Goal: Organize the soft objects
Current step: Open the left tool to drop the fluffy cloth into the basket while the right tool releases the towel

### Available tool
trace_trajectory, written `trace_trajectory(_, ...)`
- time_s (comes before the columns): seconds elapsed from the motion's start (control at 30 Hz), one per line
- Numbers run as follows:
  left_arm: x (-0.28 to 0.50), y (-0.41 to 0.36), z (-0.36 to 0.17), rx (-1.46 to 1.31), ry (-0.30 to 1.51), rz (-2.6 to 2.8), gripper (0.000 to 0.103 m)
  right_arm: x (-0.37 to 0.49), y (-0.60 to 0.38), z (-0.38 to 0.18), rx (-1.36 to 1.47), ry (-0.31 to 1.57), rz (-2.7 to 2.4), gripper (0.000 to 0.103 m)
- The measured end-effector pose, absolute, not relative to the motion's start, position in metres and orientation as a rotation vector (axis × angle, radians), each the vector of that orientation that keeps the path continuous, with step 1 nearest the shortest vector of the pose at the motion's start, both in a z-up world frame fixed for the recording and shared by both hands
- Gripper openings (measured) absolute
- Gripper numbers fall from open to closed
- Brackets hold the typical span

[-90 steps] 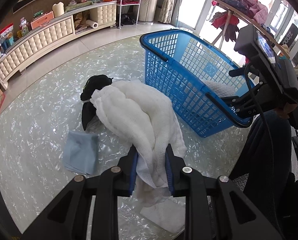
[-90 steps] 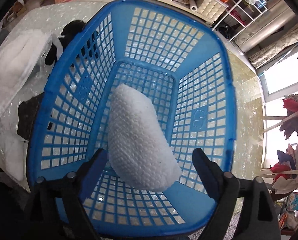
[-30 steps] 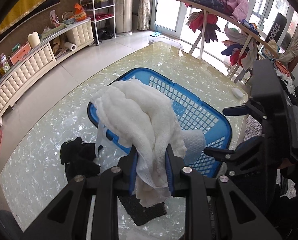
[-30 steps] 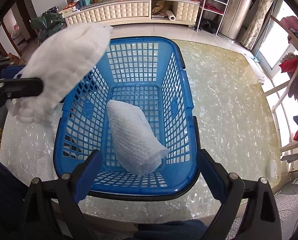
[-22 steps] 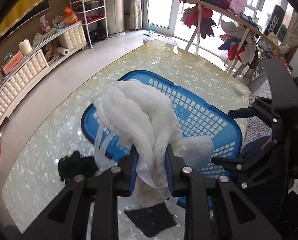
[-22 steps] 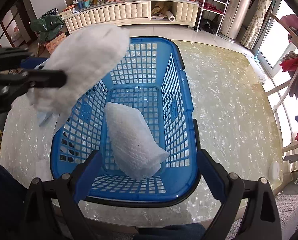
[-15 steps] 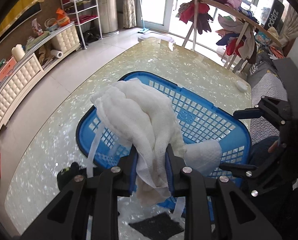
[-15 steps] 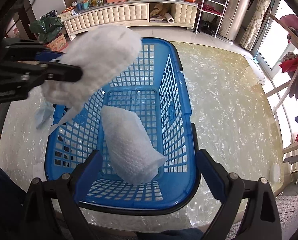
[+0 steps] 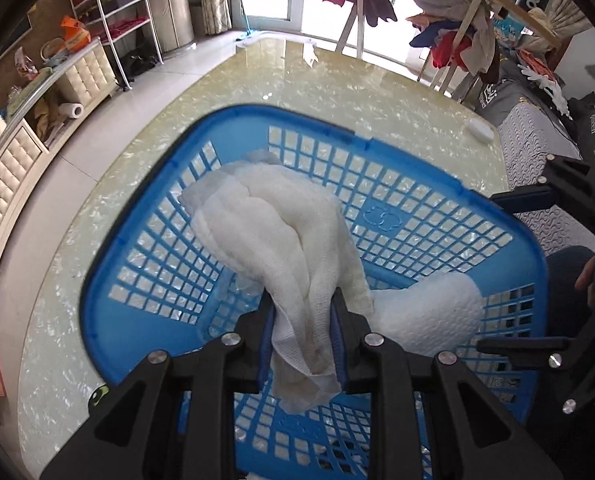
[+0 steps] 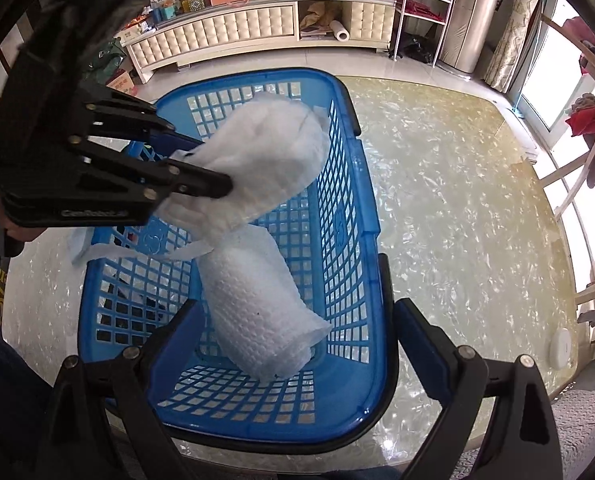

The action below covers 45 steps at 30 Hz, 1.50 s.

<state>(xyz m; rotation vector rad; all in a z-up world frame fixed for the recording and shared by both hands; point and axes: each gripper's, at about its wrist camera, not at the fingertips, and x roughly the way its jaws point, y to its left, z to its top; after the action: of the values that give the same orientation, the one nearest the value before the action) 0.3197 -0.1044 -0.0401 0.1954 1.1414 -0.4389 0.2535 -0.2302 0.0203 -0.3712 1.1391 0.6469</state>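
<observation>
My left gripper (image 9: 301, 312) is shut on a bunched white gauze cloth (image 9: 281, 232), which hangs over the inside of the blue mesh basket (image 9: 137, 208). From the right wrist view the left gripper (image 10: 201, 172) reaches in from the left, holding the gauze cloth (image 10: 265, 160) above the basket's floor with a strip trailing down. Below it, on the bottom of the basket (image 10: 377, 320), lies a rolled white textured cloth (image 10: 257, 312), also visible as the textured cloth (image 9: 429, 312) beside my left fingers. My right gripper (image 10: 293, 320) stands wide open over the basket's near end, holding nothing.
The basket sits on a glossy marbled table (image 10: 457, 200). A pale blue cloth (image 10: 77, 244) lies on the table left of the basket. A small white puck (image 10: 561, 348) rests near the table's right edge. A clothes rack (image 9: 457, 40) and a cream cabinet (image 10: 237, 28) stand beyond.
The left gripper has carried the gauze cloth from beside the basket to over it and down toward its inside. The right gripper has stayed in place, open.
</observation>
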Motion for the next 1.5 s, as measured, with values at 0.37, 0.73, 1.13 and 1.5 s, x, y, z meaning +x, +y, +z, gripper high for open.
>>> trace_trajectory(0.37,0.331,-0.107,-0.062,0.224,1.188,-0.455,0.024,0.262,-0.234,0.017,-0.352,1.156,0.635,0.094)
trace_trajectory(0.73,0.332,-0.117,-0.071,0.290,1.188,-0.425,0.037,0.263,-0.239,0.016,-0.327,1.156,0.627,0.094)
trace_trajectory(1.13,0.321,-0.113,-0.036,0.275,1.114,-0.409,0.084,0.260,-0.242,0.020,-0.322,1.146,0.598,0.094)
trace_trajectory(1.5,0.272,-0.112,0.008,0.256,1.049,-0.412,0.103,0.234,-0.239,0.048,-0.324,1.089,0.594,0.094)
